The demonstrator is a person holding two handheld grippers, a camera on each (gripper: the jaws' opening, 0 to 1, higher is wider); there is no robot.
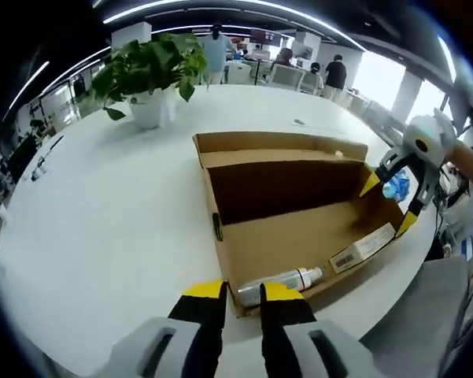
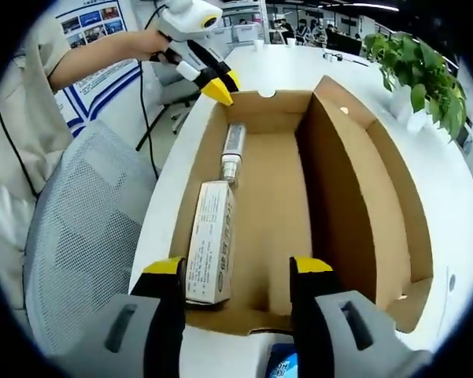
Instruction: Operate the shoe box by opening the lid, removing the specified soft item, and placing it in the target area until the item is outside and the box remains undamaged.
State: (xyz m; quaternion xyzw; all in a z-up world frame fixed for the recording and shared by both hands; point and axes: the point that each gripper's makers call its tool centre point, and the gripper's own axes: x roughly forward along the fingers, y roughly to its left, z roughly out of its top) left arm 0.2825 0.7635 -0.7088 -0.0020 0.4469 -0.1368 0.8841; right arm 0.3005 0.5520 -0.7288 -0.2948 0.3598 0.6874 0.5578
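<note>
The shoe box (image 2: pixel 354 197) lay open on the round white counter (image 1: pixel 102 213), its lid folded back and standing along the far side from the person, so the opening step looked done. Inside lay a spray bottle (image 2: pixel 232 150) and a small flat carton (image 2: pixel 208 240), end to end along the box wall nearest the person, both with their long axes running the length of the box. A soft blue packet (image 1: pixel 395 187) was already out of the box: in the left gripper view it sat between the yellow tips of the right tongs (image 1: pixel 392 203), at the box's short end just over the counter's edge, and in the right gripper view a scrap of blue (image 2: pixel 282 364) showed low between those same tongs (image 2: pixel 236 272). The right tongs stood wide apart, and I could not tell whether they actually pinched the packet or only framed it. The left tongs (image 1: pixel 242 293) were nearly closed with only a narrow gap, holding nothing, their tips just at the opposite short wall by the bottle's base. If the packet was the soft item meant, the right tongs were plainly nearer, and what remained was setting it down in the target area, which I could not pick out. The counter was smooth and bare apart from a potted plant (image 1: pixel 149 75) well beyond the box; a mesh office chair (image 2: pixel 86 236) stood beside the person, and an open office with people lay behind
</note>
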